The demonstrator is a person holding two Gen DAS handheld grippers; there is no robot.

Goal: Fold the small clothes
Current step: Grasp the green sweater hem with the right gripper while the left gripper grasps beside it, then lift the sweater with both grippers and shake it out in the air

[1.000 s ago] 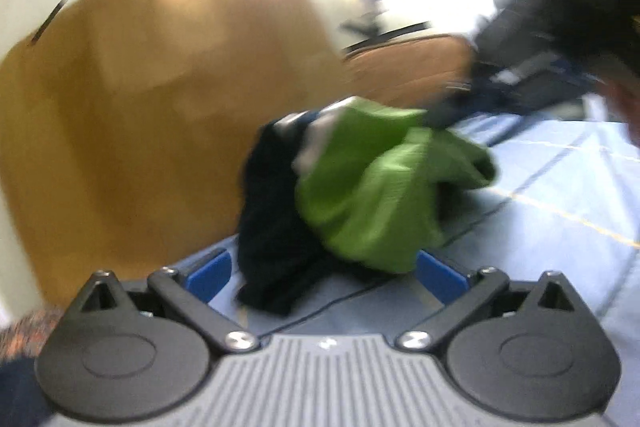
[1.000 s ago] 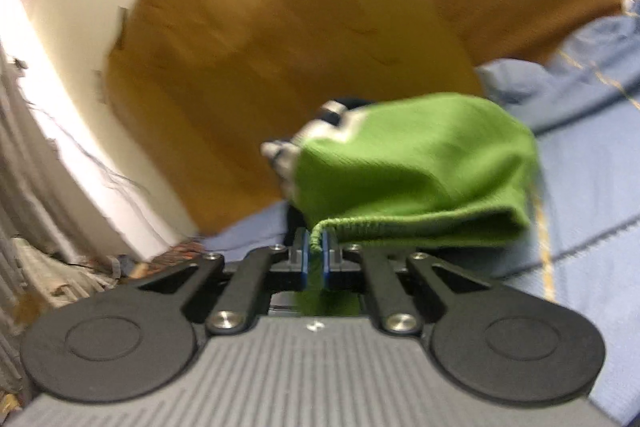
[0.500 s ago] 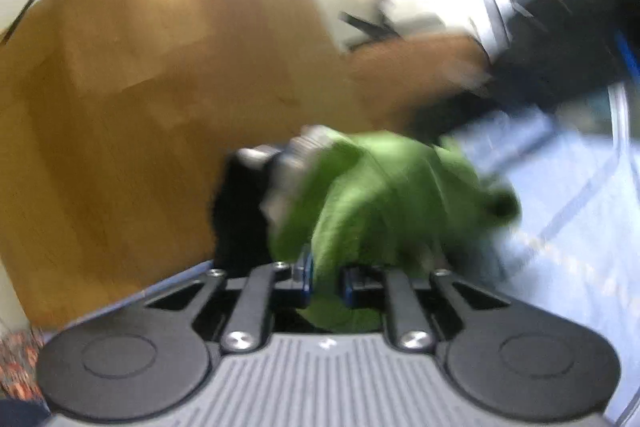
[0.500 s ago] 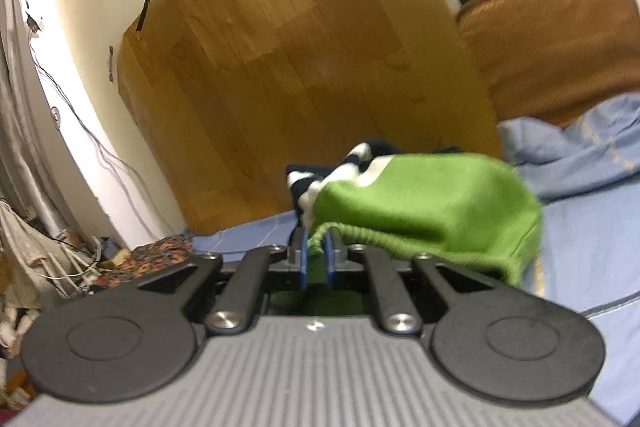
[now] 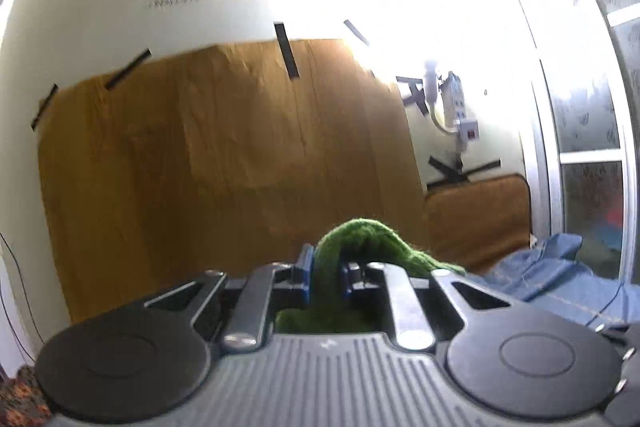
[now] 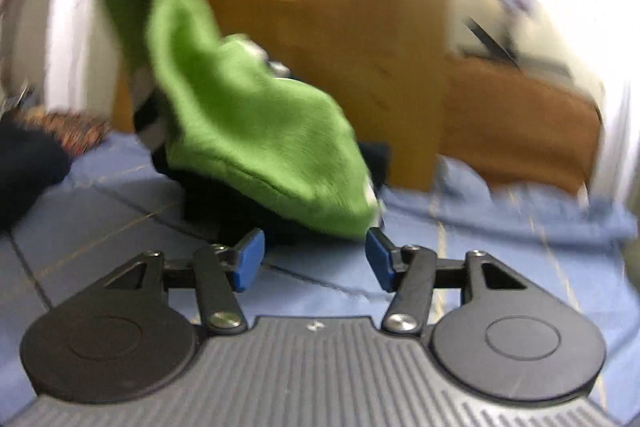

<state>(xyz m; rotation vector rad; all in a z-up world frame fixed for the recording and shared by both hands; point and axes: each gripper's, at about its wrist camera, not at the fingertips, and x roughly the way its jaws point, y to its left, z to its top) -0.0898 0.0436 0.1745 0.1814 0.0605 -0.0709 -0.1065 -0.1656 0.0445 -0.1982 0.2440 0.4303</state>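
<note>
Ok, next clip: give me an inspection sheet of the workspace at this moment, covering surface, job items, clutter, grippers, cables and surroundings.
Surface: blue sheet with thin stitched lines, rumpled at the back.
Job's things: green knit garment, one end lifted high, the other draped over a dark garment.
Clutter: dark bundle at the left edge; patterned cloth behind it.
Grippers: left gripper shut on the green knit; right gripper open, its jaws have just been opening, nothing between them.
Cables: thin wire down the left wall; power strip with lead.
Surroundings: taped brown board, brown cushion, window frame.
</note>
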